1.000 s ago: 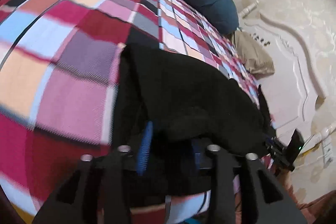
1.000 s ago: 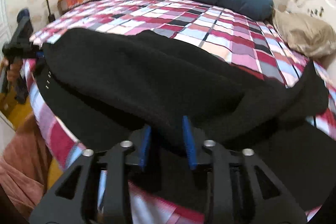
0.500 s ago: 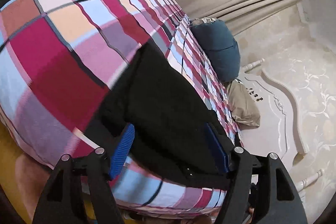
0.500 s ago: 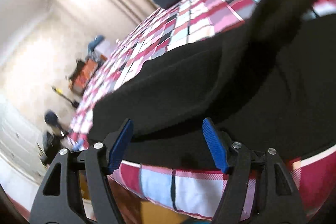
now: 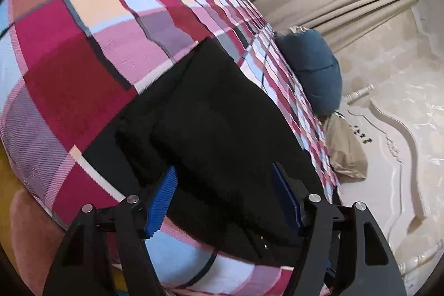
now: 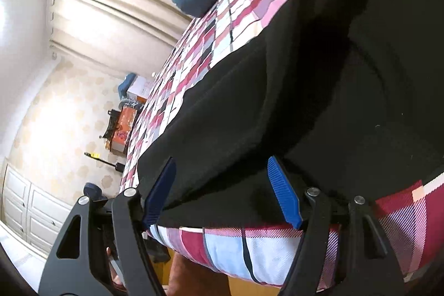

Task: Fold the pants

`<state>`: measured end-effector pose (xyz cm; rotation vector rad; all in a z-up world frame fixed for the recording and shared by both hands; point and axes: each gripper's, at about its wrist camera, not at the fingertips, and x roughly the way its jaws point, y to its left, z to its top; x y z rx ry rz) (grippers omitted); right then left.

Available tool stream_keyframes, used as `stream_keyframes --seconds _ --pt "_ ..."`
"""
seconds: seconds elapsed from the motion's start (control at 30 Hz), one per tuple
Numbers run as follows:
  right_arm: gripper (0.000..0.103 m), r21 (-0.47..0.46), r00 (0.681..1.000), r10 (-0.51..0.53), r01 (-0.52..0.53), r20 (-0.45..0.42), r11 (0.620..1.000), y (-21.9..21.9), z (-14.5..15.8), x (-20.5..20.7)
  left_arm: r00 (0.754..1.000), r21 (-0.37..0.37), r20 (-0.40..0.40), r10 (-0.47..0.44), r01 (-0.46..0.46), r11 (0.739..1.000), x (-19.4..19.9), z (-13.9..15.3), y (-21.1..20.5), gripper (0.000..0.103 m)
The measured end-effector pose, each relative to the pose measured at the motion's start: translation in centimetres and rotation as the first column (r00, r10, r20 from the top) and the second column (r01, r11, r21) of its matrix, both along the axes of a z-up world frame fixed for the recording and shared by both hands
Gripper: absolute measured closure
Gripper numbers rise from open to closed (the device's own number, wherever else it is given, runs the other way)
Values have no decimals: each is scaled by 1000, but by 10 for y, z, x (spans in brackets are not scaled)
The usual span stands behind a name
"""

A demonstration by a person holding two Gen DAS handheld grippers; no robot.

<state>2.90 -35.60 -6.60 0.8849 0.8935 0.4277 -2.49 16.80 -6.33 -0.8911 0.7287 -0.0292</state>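
Observation:
Black pants [image 5: 222,124] lie folded on a checked bedspread [image 5: 83,60] near the bed's front edge. My left gripper [image 5: 223,171] hovers at their near end with its blue pads wide apart. Its jaws are closing slightly; black cloth lies in the gap and neither pad presses on it. In the right wrist view the pants [image 6: 305,101] fill the middle and right, with one layer doubled over another. My right gripper [image 6: 221,160] is open at their near edge, straddling the folded hem without pinching it. Both views are tilted.
A dark blue pillow [image 5: 313,74] and a tan pillow [image 5: 347,149] lie at the head of the bed by a white headboard [image 5: 388,151]. Beige curtains [image 6: 111,4] hang behind. Boxes [image 6: 125,126] and a white cabinet [image 6: 25,210] stand past the bed's far side.
Both grippers let go of the black cloth and opened wide. Both rolled, so the views now tilt, and they drew back a little toward the bed's front edge.

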Motion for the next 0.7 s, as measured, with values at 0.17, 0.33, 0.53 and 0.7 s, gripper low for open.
stream_keyframes --seconds 0.17,0.33,0.53,0.7 --pt "35 -17 999 -37 37 -35 999 2 -2 5 998 11 -38 49 -49 999 3 -3 4 56" --pt "49 -67 994 -93 89 -57 994 6 -2 14 992 3 -80 95 -95 995 10 -5 7 68" --pt "89 -88 989 -120 113 -86 990 -1 -10 19 989 -1 -110 97 -98 995 17 -4 7 86" --pt "92 -39 988 -139 137 -67 990 -4 -7 10 992 -17 -91 91 -93 996 11 1 11 90"
